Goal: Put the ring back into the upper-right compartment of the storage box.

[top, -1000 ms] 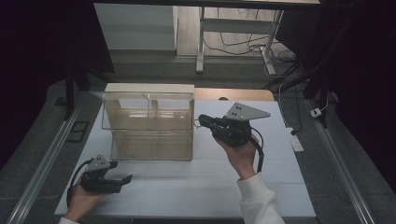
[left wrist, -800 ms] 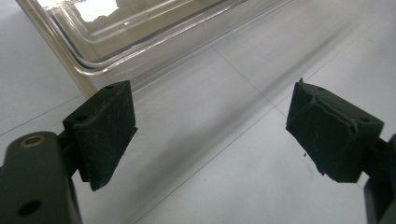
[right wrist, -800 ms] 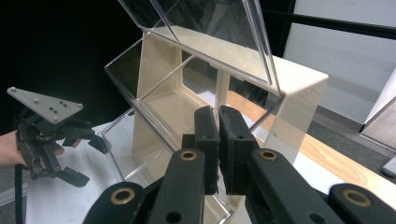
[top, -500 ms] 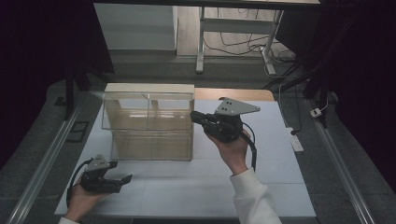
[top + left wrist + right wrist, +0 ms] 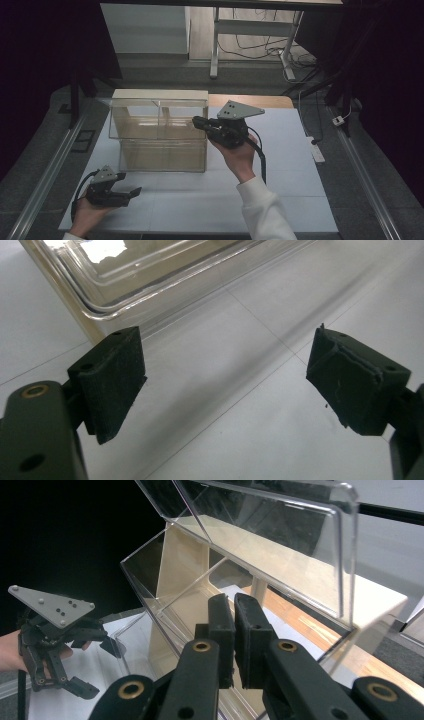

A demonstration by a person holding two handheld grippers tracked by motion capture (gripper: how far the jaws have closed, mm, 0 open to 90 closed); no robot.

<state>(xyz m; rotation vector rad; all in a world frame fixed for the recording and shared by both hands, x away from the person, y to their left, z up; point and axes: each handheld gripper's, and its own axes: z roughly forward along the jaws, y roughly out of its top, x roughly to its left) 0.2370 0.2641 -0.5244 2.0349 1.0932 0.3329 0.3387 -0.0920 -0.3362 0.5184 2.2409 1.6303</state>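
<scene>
Judging from the layout, nothing is gripped yet: the right tool [image 5: 200, 123], closed and empty, is held at centre frame against the clear bin [image 5: 159, 131]; the left tool [image 5: 131, 192], wide open, is rested lower left.

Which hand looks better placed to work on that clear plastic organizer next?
The right. Its hand-held gripper, jaws shut, is up against the clear organizer, while the left hand-held gripper lies open on the table, apart from it.
</scene>
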